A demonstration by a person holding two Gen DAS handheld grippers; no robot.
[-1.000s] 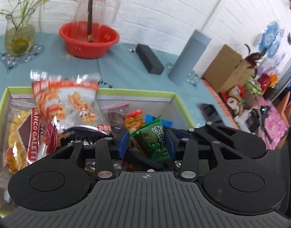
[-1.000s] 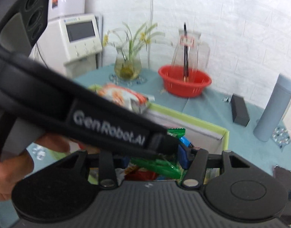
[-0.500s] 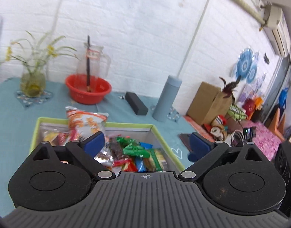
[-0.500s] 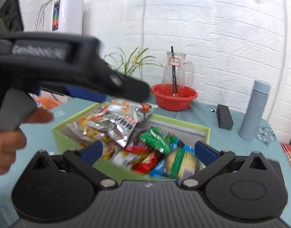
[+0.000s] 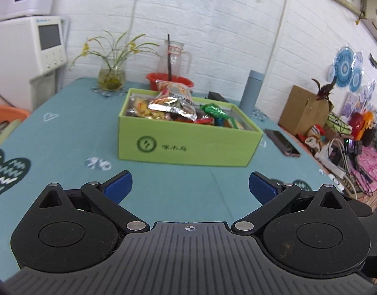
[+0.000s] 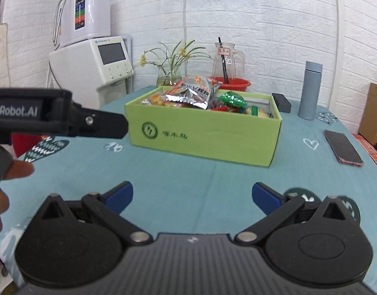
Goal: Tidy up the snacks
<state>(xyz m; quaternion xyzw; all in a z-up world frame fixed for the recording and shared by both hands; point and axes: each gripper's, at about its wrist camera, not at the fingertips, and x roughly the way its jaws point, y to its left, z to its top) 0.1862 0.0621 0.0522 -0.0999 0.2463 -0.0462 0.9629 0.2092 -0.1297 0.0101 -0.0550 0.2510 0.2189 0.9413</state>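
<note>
On the teal table (image 5: 53, 147), dead ahead of both my grippers, sits the green box (image 5: 188, 147) with all the snacks (image 5: 173, 104) piled inside it, a silver bag (image 6: 192, 93) riding on top and a green packet (image 6: 231, 99) poking up next to it. Left gripper (image 5: 189, 186) has its jaws spread wide with nothing between them, and the right gripper (image 6: 192, 195) is the same, wide apart and empty. I can't spot any loose snack out on the cloth from either view, so my guess is the sorting is basically done, or else I'm about to go back in to tidy the pile. What matters for that: the box lies forward of both sets of jaws, well apart from them, with its long side running across my view, left to right. From the left wrist view it sits pretty much centered, from the right wrist view a bit off to the right, so neither hand looks clearly nearer, honestly can't call it. Only real hazard I see is the phone (image 6: 342, 147) lying right of the box, plus that bag sitting loose above the rim.
</note>
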